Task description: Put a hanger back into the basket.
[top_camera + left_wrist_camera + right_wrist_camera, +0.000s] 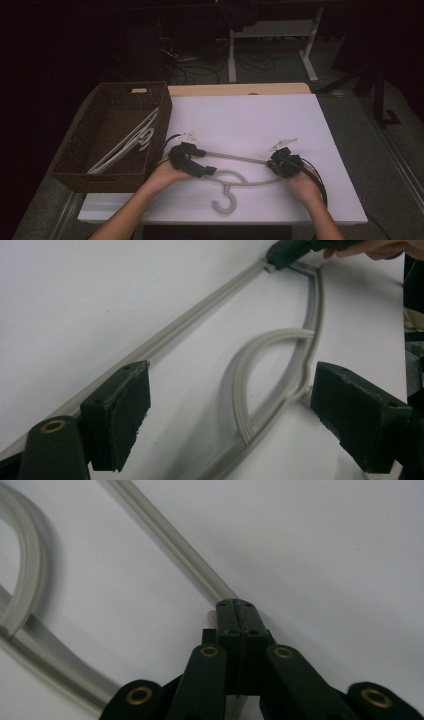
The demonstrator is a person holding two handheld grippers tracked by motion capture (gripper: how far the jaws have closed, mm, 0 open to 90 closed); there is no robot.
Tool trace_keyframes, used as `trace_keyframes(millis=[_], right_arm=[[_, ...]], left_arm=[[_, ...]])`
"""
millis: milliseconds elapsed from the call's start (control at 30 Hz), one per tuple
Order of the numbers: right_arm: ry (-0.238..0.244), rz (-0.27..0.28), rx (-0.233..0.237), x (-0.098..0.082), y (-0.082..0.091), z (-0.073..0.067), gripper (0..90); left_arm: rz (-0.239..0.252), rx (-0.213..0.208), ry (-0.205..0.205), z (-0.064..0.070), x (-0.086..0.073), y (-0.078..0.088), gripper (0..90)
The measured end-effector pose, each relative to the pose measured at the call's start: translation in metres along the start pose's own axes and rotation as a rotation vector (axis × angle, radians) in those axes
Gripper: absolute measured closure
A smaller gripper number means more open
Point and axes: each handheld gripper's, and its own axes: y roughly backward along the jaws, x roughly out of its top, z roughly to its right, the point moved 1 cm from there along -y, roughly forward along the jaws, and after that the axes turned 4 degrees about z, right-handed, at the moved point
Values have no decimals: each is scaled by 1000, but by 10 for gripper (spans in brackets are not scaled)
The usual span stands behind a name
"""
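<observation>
Flat on the white bench point(300, 120) near its 6 o'clock edge: a pale grey plastic clothes hanger point(235, 158), long bar running from 9 to 3 o'clock, hook toward 6. Pinched at the 3 o'clock tip by the right tool point(278, 159), jaws closed on the bar end; straddled at the 9 o'clock end by the left tool point(204, 161), jaws wide and pressing nothing. Off at 9 to 10 o'clock, just beyond the left tool and so nearer that hand: a dark brown woven basket point(95, 120) with white hangers point(131, 142) inside.

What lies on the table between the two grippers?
The grey hanger spans the gap from the left gripper to the right gripper, hook toward the person, as the high view shows.
</observation>
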Motion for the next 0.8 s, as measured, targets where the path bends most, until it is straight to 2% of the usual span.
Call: trace_keyframes(millis=[333,500,700,800], right_arm=[[16,-9,-65,29,-26,24,890],[-10,1,-74,45,-41,37,890],[-4,5,-88,61,-56,49,890],[-7,3,-79,65,-59,54,889]], left_arm=[[-9,0,-12,1,0,-1,163],[-13,-1,-16,1,-1,-2,164],[-18,-6,-21,2,-1,-2,164],[-19,-5,-22,2,-1,-3,164]])
